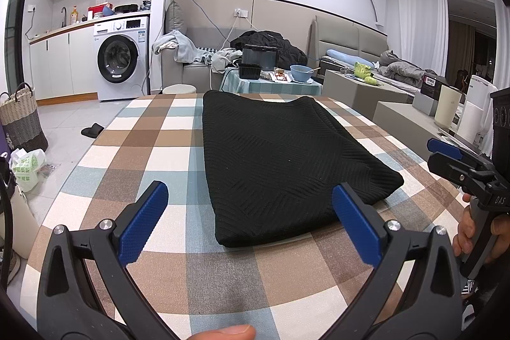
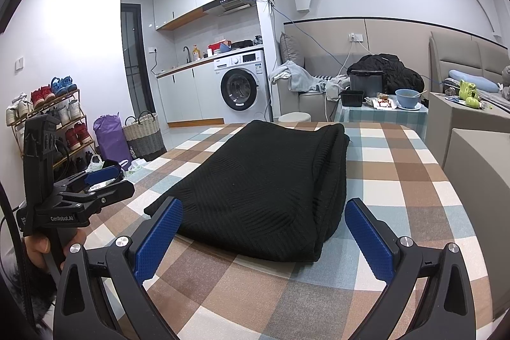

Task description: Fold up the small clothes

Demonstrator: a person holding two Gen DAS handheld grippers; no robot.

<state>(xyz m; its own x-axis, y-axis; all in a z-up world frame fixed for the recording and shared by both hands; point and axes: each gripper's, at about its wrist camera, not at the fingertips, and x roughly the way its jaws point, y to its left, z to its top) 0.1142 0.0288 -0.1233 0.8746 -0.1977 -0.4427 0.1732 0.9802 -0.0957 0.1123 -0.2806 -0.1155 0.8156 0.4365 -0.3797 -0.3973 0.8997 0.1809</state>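
Note:
A black ribbed knit garment [image 1: 277, 155] lies folded into a long strip on the checked tablecloth [image 1: 153, 136], running away from me; it also shows in the right wrist view [image 2: 267, 187]. My left gripper [image 1: 250, 223] is open and empty, hovering just short of the garment's near edge. My right gripper [image 2: 264, 239] is open and empty at the same near edge. Each gripper shows in the other's view: the right one [image 1: 446, 155] at the right border, the left one [image 2: 102, 180] at the left.
The checked table [image 2: 398, 180] ends at a rounded far edge. Beyond stand a small table with a blue bowl [image 1: 301, 73], a sofa with clothes [image 1: 191, 50], a washing machine [image 1: 121, 59], a woven basket [image 1: 20, 117] and a shoe rack [image 2: 47, 117].

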